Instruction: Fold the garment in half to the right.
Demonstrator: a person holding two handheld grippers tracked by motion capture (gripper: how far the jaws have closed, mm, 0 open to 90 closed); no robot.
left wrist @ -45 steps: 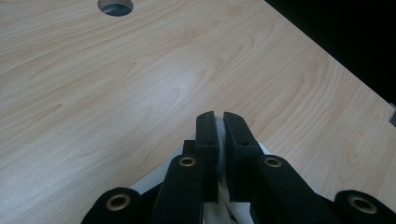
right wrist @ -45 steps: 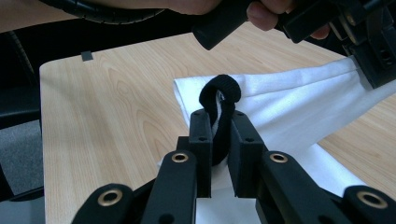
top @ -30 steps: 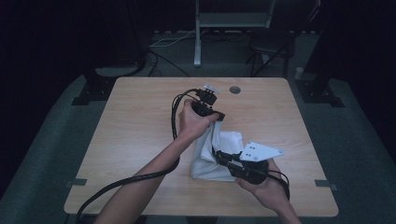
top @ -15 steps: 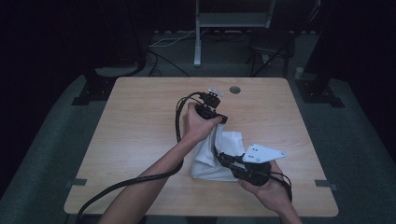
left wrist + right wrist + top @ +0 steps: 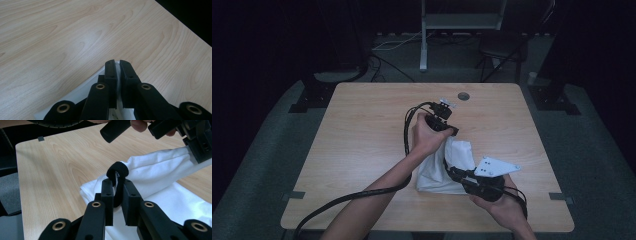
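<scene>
Tongs (image 5: 117,183) pinch black strap (image 5: 117,173) of white cloth bag (image 5: 442,167).

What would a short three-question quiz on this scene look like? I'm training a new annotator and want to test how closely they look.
1. True or false: the right gripper is shut on the black strap of the white cloth.
2. What is the left gripper shut on? A) a cable B) an edge of the white cloth C) nothing
3. What does the white cloth lie on?

Key:
1. True; the strap loops up between its jaws.
2. B; white fabric shows between the closed jaws in the left gripper view.
3. The wooden table, partly lifted at the left gripper's end.
</scene>
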